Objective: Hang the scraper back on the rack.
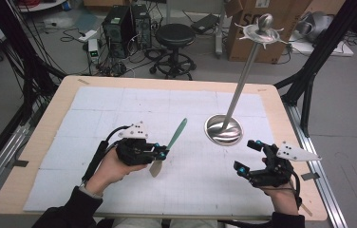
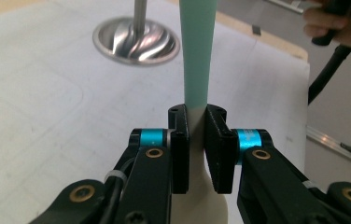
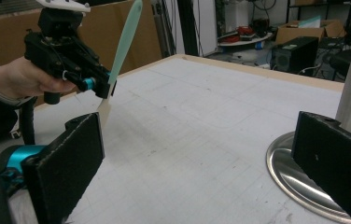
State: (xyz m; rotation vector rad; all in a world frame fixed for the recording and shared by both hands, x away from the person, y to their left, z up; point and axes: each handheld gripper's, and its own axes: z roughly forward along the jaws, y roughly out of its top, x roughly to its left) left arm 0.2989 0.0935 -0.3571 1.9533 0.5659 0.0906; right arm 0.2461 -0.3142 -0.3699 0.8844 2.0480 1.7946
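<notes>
- My left gripper (image 1: 163, 153) is clamped on the spatula (image 1: 169, 145); I see its jaws pressed flat against both sides of the shaft where the green handle meets the pale blade.
- In the left gripper view the spatula (image 2: 196, 65) runs straight up between the pads (image 2: 179, 154), with the green handle beyond them and the cream blade below.
- The spatula is held off the table (image 1: 43, 128), tilted, its handle pointing up and away toward the far side and its blade end low, near the white mat (image 1: 119, 104).
- In the right gripper view I see the left gripper (image 3: 102, 85) raised above the mat, the spatula (image 3: 124, 44) slanting through it.
- My right gripper (image 1: 248, 156) stands wide open with nothing between its jaws, over the near right part of the mat.
- The metal stand (image 1: 223, 129) rests on the mat just beyond the right gripper, its pole leaning up toward the far right.
- The two grippers are well apart.
</notes>
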